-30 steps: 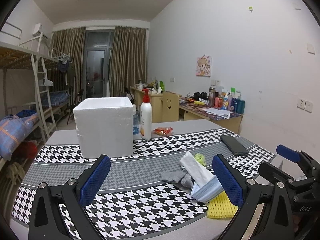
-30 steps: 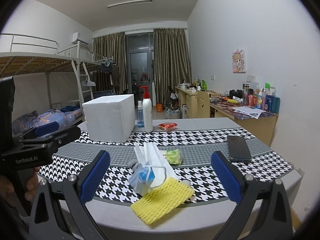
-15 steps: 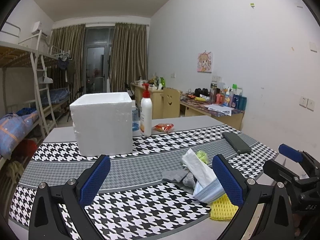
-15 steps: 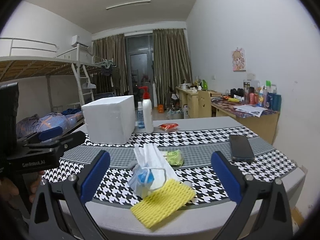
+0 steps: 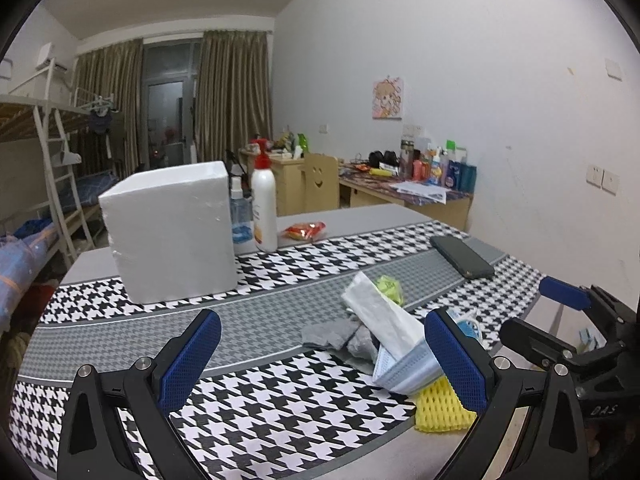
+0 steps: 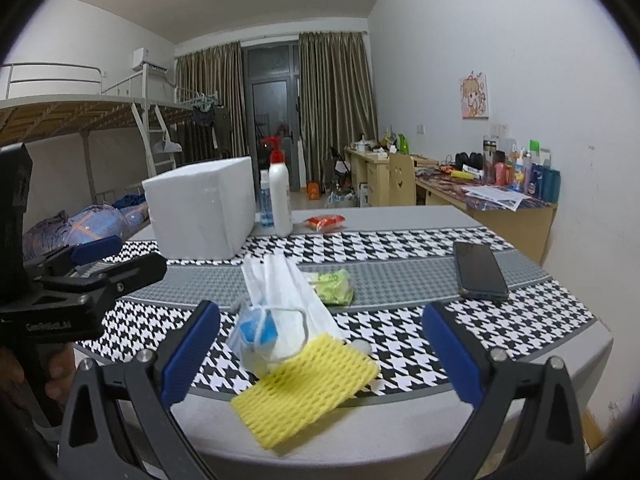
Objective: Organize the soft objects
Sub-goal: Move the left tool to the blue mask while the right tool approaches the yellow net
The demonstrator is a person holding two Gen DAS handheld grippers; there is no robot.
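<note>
A heap of soft things lies near the table's front edge: a yellow foam net [image 6: 306,386], a stack of white and blue face masks [image 6: 280,300], a green packet [image 6: 334,286] and a grey cloth [image 5: 340,336]. The same masks [image 5: 390,336] and yellow net [image 5: 442,410] show in the left wrist view. My left gripper [image 5: 320,364] hovers open above the cloth, left of the heap, holding nothing. My right gripper [image 6: 320,356] is open just in front of the yellow net, empty.
A white foam box [image 5: 172,234] stands at the back left, with a white pump bottle [image 5: 264,204] and a small blue bottle beside it. A red snack packet [image 5: 305,230] and a dark phone [image 6: 478,270] lie on the houndstooth tablecloth [image 5: 280,396]. Bunk bed left, cluttered desks right.
Both grippers have risen and shifted slightly; the left view has drifted a little left over the table. Nothing was grasped or moved on the table.
</note>
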